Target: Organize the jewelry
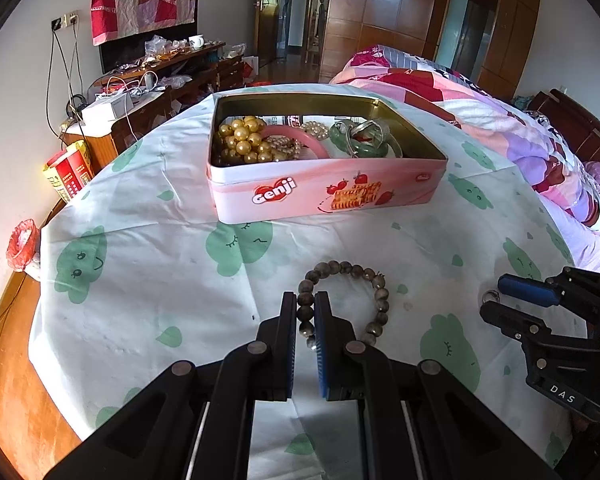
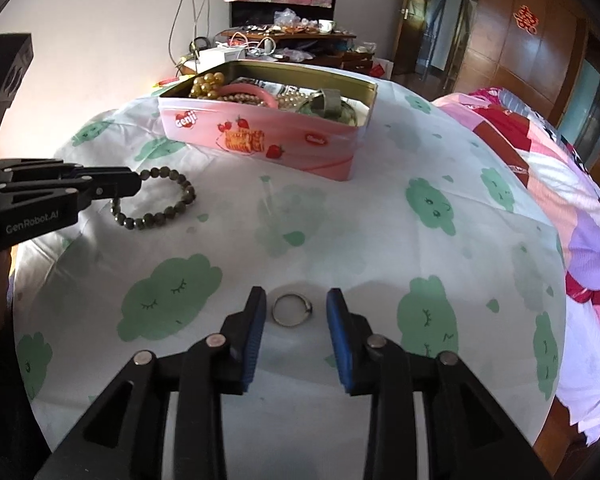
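We see the bead bracelet (image 1: 346, 300) lying on the cloth (image 1: 148, 280), near side of the tin (image 1: 324, 192), its left arc between the left gripper (image 1: 305, 304) fingers. Its beads are round, dull grey-brown. That gripper pinches the beads. The thin metal ring (image 2: 293, 309) lies flat between the right gripper (image 2: 296, 304) fingers, which stand apart, untouching.

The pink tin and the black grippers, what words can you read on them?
"Genji": pink tin, in its red heart logo.
"GenRobot.AI": left gripper, on its black body.
"DAS": right gripper, on its body.
Small red label on the tin's right side: too blurred to read.
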`<act>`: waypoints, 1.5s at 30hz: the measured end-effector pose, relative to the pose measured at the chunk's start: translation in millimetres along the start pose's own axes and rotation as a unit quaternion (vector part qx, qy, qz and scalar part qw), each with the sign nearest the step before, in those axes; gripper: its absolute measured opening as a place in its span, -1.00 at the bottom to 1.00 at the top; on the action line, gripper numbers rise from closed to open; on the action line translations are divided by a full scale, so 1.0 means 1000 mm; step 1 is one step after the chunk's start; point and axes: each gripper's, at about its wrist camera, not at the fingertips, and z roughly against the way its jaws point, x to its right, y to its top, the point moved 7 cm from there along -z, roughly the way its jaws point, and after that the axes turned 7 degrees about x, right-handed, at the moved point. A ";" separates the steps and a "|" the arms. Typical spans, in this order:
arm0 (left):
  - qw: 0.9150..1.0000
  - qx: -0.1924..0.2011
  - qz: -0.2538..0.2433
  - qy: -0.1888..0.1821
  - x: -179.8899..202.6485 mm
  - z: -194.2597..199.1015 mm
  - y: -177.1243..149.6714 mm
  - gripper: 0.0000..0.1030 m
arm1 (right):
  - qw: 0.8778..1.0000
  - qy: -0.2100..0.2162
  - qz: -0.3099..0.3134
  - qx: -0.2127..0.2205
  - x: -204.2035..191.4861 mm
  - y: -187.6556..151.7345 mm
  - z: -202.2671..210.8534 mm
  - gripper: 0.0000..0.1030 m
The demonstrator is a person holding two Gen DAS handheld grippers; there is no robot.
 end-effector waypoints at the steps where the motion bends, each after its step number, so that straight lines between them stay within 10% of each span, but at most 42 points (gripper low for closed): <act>1: 1.000 0.000 0.000 0.000 0.000 0.000 0.000 -0.85 | 1.000 -0.001 0.000 0.002 0.000 0.000 0.000 -0.35; 8: 1.000 0.010 0.004 -0.001 -0.001 0.005 0.005 -0.85 | 1.000 0.015 -0.012 0.015 -0.004 0.001 0.004 -0.81; 22: 1.000 0.009 0.009 0.002 -0.005 0.005 0.006 -0.85 | 0.998 0.053 -0.031 -0.011 -0.019 -0.004 0.013 -0.78; 31: 1.000 0.003 0.014 -0.001 -0.007 0.001 0.001 -0.85 | 1.000 -0.002 -0.028 -0.005 0.004 0.014 -0.018 -0.77; 35: 1.000 0.002 0.017 -0.002 -0.006 0.000 0.000 -0.85 | 0.999 0.003 -0.045 0.005 0.017 0.017 -0.012 -0.63; 39: 1.000 -0.003 0.016 -0.005 -0.005 -0.003 -0.002 -0.85 | 0.998 -0.002 -0.058 -0.003 0.017 0.014 -0.010 0.20; 45: 1.000 0.000 0.020 -0.005 -0.004 -0.004 -0.003 -0.85 | 0.998 -0.018 -0.056 -0.011 0.006 0.018 -0.023 0.09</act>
